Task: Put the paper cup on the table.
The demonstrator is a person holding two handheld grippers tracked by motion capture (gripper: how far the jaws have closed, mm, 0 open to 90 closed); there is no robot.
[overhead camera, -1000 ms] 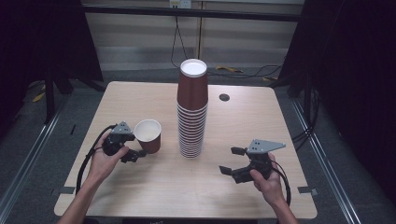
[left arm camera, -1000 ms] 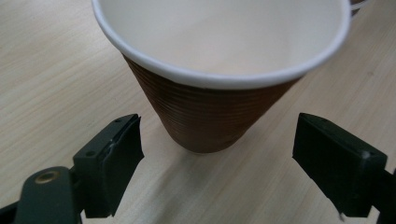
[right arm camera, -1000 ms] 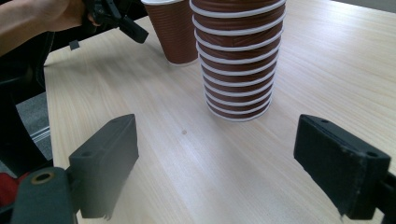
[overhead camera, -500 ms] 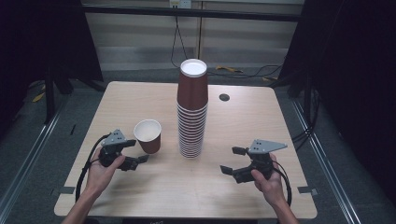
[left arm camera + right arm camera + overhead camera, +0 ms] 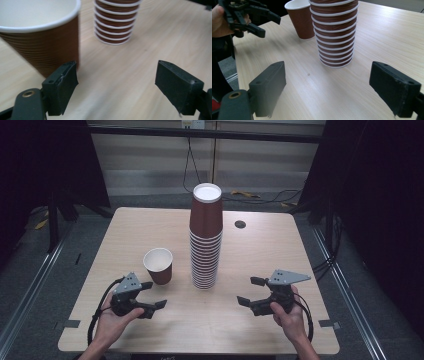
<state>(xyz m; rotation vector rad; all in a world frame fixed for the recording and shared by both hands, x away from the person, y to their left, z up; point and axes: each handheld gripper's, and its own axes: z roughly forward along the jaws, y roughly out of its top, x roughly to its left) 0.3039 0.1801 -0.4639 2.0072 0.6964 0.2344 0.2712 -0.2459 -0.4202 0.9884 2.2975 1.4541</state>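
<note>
1. The left gripper (image 5: pixel 156 294) is released: its jaws have just been drawing a little closer, yet they stand apart with nothing between them.
2. The single paper cup (image 5: pixel 159 265) stands upright just beyond the left finger (image 5: pixel 61 87), near it but apart from it (as far as the blurred left gripper view lets me judge).
3. The right gripper (image 5: pixel 246 290) is released too, with bare table (image 5: pixel 150 230) between its jaws.
4. The tall cup stack (image 5: pixel 206 240) rises ahead of both pairs of fingers, between the 2 grippers and just beside the single cup.
5. A small dark disc (image 5: pixel 240 224) lies far beyond the right fingers.
6. The near table edge lies close behind both hands, with open wood between the grippers.
</note>
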